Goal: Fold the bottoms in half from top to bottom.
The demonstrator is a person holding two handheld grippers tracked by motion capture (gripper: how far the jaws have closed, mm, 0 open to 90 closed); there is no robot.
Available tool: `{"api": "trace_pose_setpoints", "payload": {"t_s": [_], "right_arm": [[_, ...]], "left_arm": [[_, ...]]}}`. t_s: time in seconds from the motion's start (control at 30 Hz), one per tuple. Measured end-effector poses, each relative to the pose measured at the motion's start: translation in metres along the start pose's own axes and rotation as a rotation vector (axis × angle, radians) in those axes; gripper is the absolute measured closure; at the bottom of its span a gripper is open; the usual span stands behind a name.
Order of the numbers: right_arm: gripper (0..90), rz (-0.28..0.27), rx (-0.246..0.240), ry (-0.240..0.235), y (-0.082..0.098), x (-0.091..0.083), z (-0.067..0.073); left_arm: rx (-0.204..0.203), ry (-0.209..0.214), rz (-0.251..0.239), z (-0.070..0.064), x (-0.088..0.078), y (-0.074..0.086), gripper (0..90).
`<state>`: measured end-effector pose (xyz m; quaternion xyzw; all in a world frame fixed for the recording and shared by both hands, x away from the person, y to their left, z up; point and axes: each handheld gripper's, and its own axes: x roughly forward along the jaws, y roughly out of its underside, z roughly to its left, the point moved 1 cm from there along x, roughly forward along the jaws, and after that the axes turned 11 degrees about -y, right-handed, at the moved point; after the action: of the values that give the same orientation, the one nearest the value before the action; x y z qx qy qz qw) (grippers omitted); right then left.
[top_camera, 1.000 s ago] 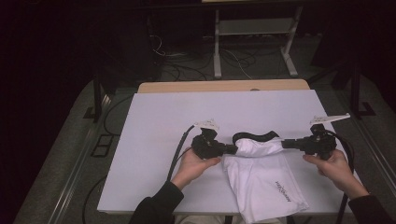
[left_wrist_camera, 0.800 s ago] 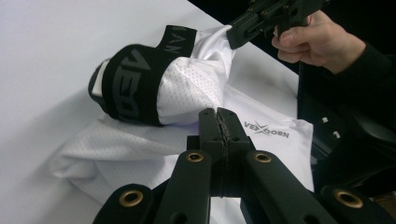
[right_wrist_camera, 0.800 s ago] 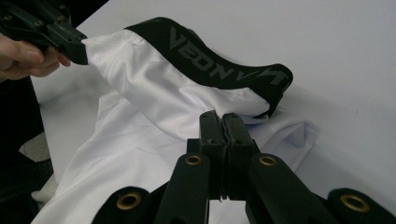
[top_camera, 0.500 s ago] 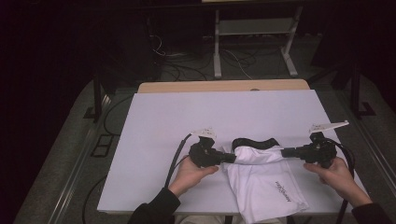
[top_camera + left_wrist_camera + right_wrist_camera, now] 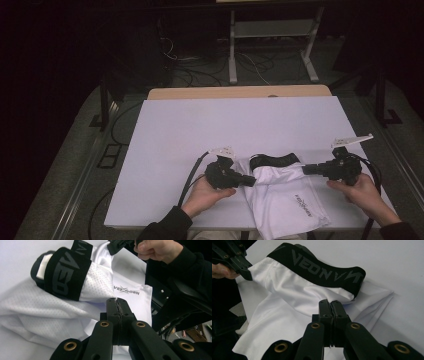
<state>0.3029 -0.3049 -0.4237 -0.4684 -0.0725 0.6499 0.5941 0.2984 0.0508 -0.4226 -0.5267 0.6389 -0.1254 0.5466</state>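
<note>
White mesh shorts [image 5: 282, 197] with a black lettered waistband [image 5: 272, 160] lie on the white table [image 5: 200, 130], one leg reaching over the near edge. My left gripper [image 5: 252, 181] is shut on the fabric at the shorts' left side, just under the waistband. In the left gripper view its jaws [image 5: 116, 301] pinch a fold of white mesh [image 5: 50, 307] next to the waistband [image 5: 65, 272]. My right gripper [image 5: 304, 170] is shut on the right side. The right gripper view shows its jaws [image 5: 329, 302] closed on white cloth [image 5: 287, 315] below the waistband [image 5: 319, 267].
A wooden board [image 5: 240, 92] borders the table's far edge. Beyond it stands a metal stand [image 5: 272, 45] among floor cables. Cables trail from both grippers across the table. The person's hands [image 5: 205, 197] hold the grippers near the front edge.
Both grippers have drawn back toward the near edge of the table, the left one more, and the shorts have come along with them. Both grips stay the same.
</note>
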Motion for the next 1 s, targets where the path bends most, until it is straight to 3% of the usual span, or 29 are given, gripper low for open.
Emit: {"api": "trace_pose_setpoints", "payload": {"t_s": [0.2,0.53,0.67,0.83,1.0], "right_arm": [[86.9,0.030,0.000,-0.005,0.005,0.003,0.002],[83.4,0.078,0.041,0.003,0.011,0.006,-0.001],[63.4,0.076,0.031,-0.006,0.010,0.006,0.000],[45.7,0.069,0.019,-0.013,0.003,0.007,-0.001],[40.1,0.070,0.021,0.009,-0.009,0.008,-0.006]], "left_arm": [[0.001,0.006,0.030,-0.001,0.003,0.006,89.2],[0.007,0.020,0.076,-0.003,0.015,0.013,89.2],[0.007,0.024,0.088,-0.003,0.016,0.013,89.2],[0.000,0.023,0.102,-0.003,0.018,0.014,89.2],[0.008,0.021,0.117,-0.002,0.019,0.014,89.2]]}}
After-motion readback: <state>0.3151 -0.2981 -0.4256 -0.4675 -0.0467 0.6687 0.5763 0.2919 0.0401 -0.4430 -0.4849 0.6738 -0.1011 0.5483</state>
